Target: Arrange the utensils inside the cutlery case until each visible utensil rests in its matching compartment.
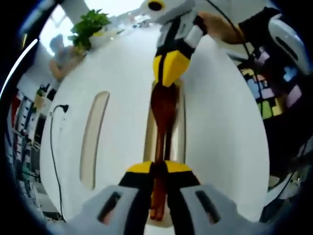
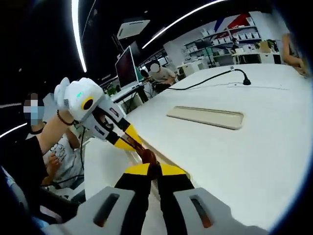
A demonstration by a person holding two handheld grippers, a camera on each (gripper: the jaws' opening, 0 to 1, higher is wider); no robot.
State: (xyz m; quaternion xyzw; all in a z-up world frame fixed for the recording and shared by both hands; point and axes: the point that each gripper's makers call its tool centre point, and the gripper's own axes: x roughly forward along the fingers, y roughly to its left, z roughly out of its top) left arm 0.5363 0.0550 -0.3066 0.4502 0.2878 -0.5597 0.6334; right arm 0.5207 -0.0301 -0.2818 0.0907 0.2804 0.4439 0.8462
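The left gripper (image 1: 157, 169) is pinching one end of a dark brown wooden utensil (image 1: 164, 110), jaws pressed against its handle; the right gripper (image 1: 168, 73) is coming in from the far end of the same piece and its yellow-tipped jaws are closing on the broader end — so both grippers are sharing one utensil, lengthwise. In the right gripper view the right gripper (image 2: 155, 171) is gripping the brown piece (image 2: 148, 156) with the left gripper (image 2: 128, 139) opposite it. The utensil is hanging over, or lying in, the beige cutlery case tray (image 1: 182, 122); whether it is touching the tray floor I cannot tell. My reading: the two-ended hold is keeping the long piece parallel to the tray's slot so it can settle flat rather than skew across a wall. A second beige tray (image 1: 94, 139) is lying on the white table (image 1: 220, 122), well apart from the first tray, to its side. A black cable (image 1: 55, 147) is trailing along the table edge beyond that second tray — clear of the work. A potted plant (image 1: 88, 27) is standing at the table's far end.
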